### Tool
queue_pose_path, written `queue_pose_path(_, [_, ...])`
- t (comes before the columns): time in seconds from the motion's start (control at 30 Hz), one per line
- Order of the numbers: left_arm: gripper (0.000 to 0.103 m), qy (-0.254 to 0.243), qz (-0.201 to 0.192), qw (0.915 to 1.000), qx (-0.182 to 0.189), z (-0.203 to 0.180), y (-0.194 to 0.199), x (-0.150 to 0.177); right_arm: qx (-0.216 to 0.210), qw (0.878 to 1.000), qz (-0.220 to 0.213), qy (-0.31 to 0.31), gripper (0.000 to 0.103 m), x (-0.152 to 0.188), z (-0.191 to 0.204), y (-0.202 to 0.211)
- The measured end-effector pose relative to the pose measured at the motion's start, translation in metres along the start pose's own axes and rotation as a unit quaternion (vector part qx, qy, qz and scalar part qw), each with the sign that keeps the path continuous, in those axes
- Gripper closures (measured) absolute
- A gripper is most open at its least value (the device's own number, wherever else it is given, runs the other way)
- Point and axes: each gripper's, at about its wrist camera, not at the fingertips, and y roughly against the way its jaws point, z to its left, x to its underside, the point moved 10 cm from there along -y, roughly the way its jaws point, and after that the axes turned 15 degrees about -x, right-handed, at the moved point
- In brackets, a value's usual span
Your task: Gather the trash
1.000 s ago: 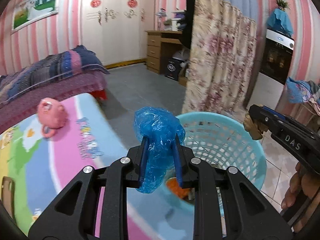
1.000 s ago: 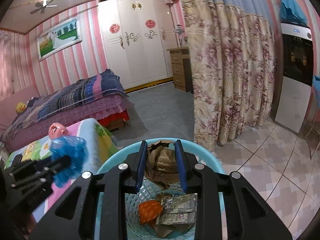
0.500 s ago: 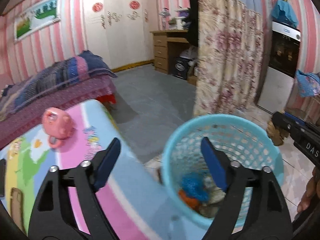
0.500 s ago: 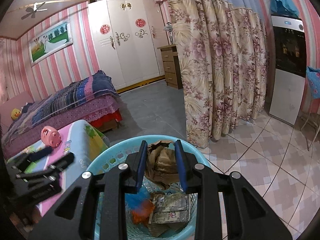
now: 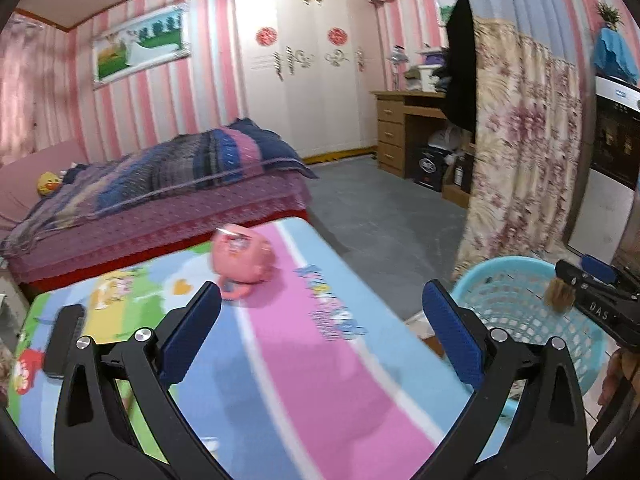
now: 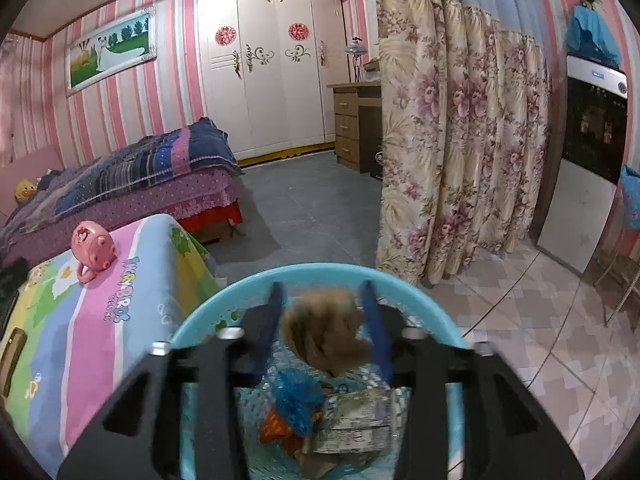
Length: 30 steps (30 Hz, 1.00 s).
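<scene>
A light blue plastic basket [image 6: 320, 276] stands on the floor beside the colourful table; it also shows in the left wrist view [image 5: 516, 268]. In it lie the crumpled blue plastic bag [image 6: 298, 398], an orange wrapper [image 6: 276, 428] and a silvery packet [image 6: 356, 420]. My right gripper [image 6: 326, 316] is over the basket with its jaws spread; the brown crumpled paper [image 6: 326, 332] is blurred between them, touching neither. It also shows in the left wrist view [image 5: 558, 298]. My left gripper [image 5: 320, 320] is open and empty above the table.
A pink piggy toy [image 5: 242, 258] sits on the cartoon-print table [image 5: 320, 380]. A black object [image 5: 62, 340] lies at the table's left. A bed [image 5: 160, 192] stands behind, a floral curtain [image 6: 460, 140] to the right, and tiled floor [image 6: 540, 340] around the basket.
My left gripper opened, dropped the blue bag into the basket and swung left over the table. My right gripper's jaws spread and the brown paper is coming loose.
</scene>
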Motion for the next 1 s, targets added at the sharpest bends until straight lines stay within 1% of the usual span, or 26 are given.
queue_pose_path(0.03, [0.006, 0.002, -0.001, 1.0, -0.004, 0.009, 0.003, 0.0, 0.0, 1.0, 0.0, 0.0, 0.031, 0.0, 0.002, -0.001])
queue_pose_path(0.1, [0.006, 0.006, -0.001, 0.9999, -0.01, 0.025, 0.008, 0.001, 0.002, 1.0, 0.005, 0.004, 0.027, 0.0, 0.005, -0.003])
queue_pose_path(0.17, [0.006, 0.008, 0.0, 0.9998, -0.02, 0.042, 0.014, 0.004, 0.012, 1.0, 0.006, 0.01, 0.017, -0.002, 0.009, -0.002])
queue_pose_path(0.33, [0.006, 0.009, 0.001, 0.9991, -0.041, 0.082, 0.033, 0.015, 0.003, 1.0, 0.002, 0.02, 0.005, -0.01, 0.031, 0.007])
queue_pose_path(0.37, [0.006, 0.01, 0.0, 0.9989, -0.046, 0.089, 0.037, 0.016, -0.002, 1.0, -0.002, 0.022, 0.005, -0.011, 0.037, 0.01])
queue_pose_path(0.4, [0.006, 0.013, -0.002, 0.9984, -0.055, 0.1, 0.042, 0.019, -0.018, 0.999, -0.009, 0.027, 0.005, -0.016, 0.053, 0.017])
queue_pose_path(0.47, [0.006, 0.022, -0.006, 0.9974, -0.068, 0.12, 0.053, 0.023, -0.036, 0.999, -0.016, 0.033, 0.005, -0.019, 0.069, 0.024])
queue_pose_path(0.6, [0.006, 0.043, -0.006, 0.9945, -0.096, 0.163, 0.07, 0.035, -0.084, 0.995, -0.023, 0.057, 0.005, -0.019, 0.12, 0.042])
queue_pose_path(0.67, [0.006, 0.054, -0.002, 0.9926, -0.108, 0.184, 0.076, 0.043, -0.107, 0.991, -0.019, 0.077, 0.005, -0.014, 0.147, 0.048])
queue_pose_path(0.7, [0.006, 0.059, 0.0, 0.9918, -0.113, 0.191, 0.078, 0.045, -0.119, 0.988, -0.012, 0.096, 0.005, -0.008, 0.167, 0.05])
queue_pose_path(0.73, [0.006, 0.063, 0.0, 0.991, -0.118, 0.198, 0.08, 0.049, -0.123, 0.987, -0.011, 0.102, 0.005, -0.007, 0.175, 0.052])
queue_pose_path(0.77, [0.006, 0.069, 0.001, 0.9897, -0.125, 0.208, 0.084, 0.054, -0.128, 0.986, -0.011, 0.106, 0.005, -0.004, 0.184, 0.054])
queue_pose_path(0.83, [0.006, 0.074, 0.002, 0.9883, -0.133, 0.219, 0.089, 0.059, -0.16, 0.982, -0.011, 0.099, 0.005, 0.006, 0.208, 0.062])
queue_pose_path(0.87, [0.006, 0.08, 0.004, 0.9871, -0.139, 0.227, 0.093, 0.064, -0.169, 0.981, -0.011, 0.097, 0.005, 0.01, 0.215, 0.066])
queue_pose_path(1.0, [0.006, 0.105, 0.009, 0.9838, -0.145, 0.243, 0.102, 0.077, -0.185, 0.976, -0.015, 0.114, 0.005, 0.026, 0.246, 0.083])
